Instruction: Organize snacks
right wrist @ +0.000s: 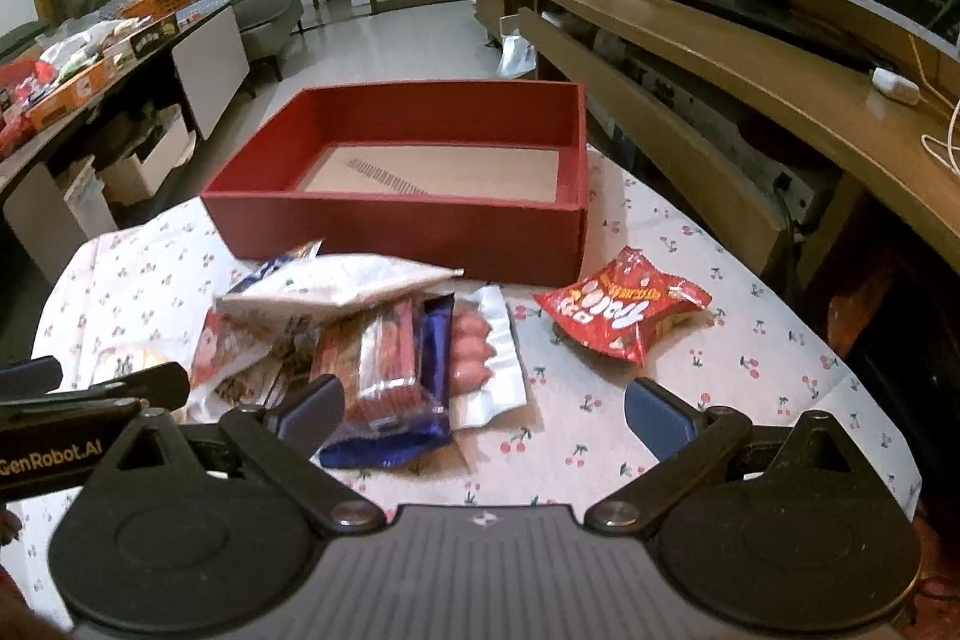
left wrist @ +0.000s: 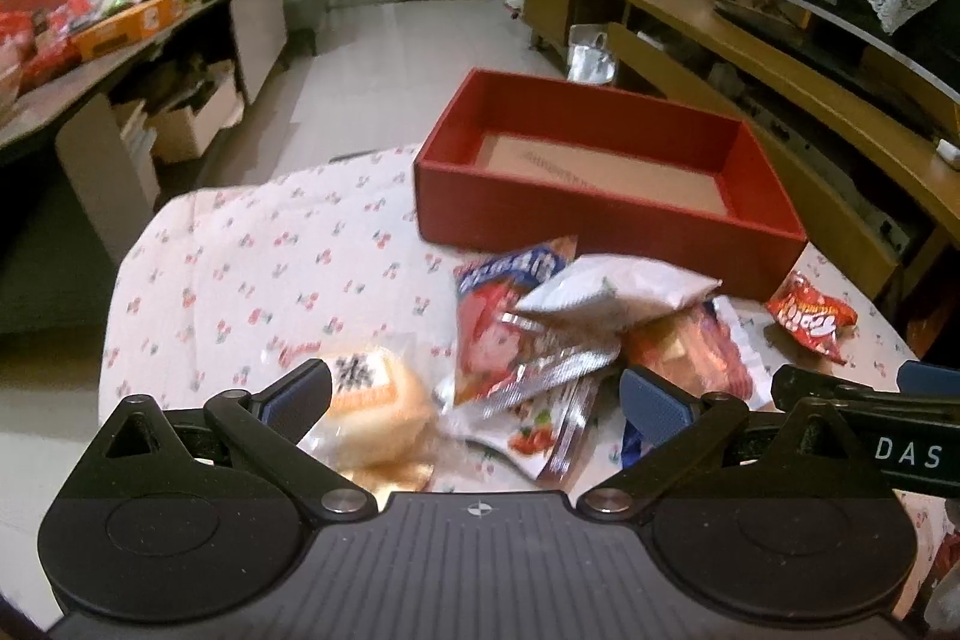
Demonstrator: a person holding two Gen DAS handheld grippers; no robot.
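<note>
An empty red box (left wrist: 606,214) (right wrist: 414,232) with a cardboard floor stands at the far side of the cherry-print tablecloth. In front of it lies a heap of snack packets: a white pouch (left wrist: 618,292) (right wrist: 354,283), a red and blue packet (left wrist: 498,304), a sausage pack (right wrist: 480,352) and a purple wrapper (right wrist: 420,436). A red bag (left wrist: 810,319) (right wrist: 624,310) lies apart on the right. A wrapped bun (left wrist: 375,400) sits by my left gripper (left wrist: 474,403), which is open above the heap. My right gripper (right wrist: 483,415) is open too, just right of the heap.
A long wooden TV cabinet (right wrist: 750,58) runs along the right, close to the table edge. A dark side table (left wrist: 90,58) loaded with boxes and packets stands at the left. Bare cloth (left wrist: 252,268) spreads left of the heap.
</note>
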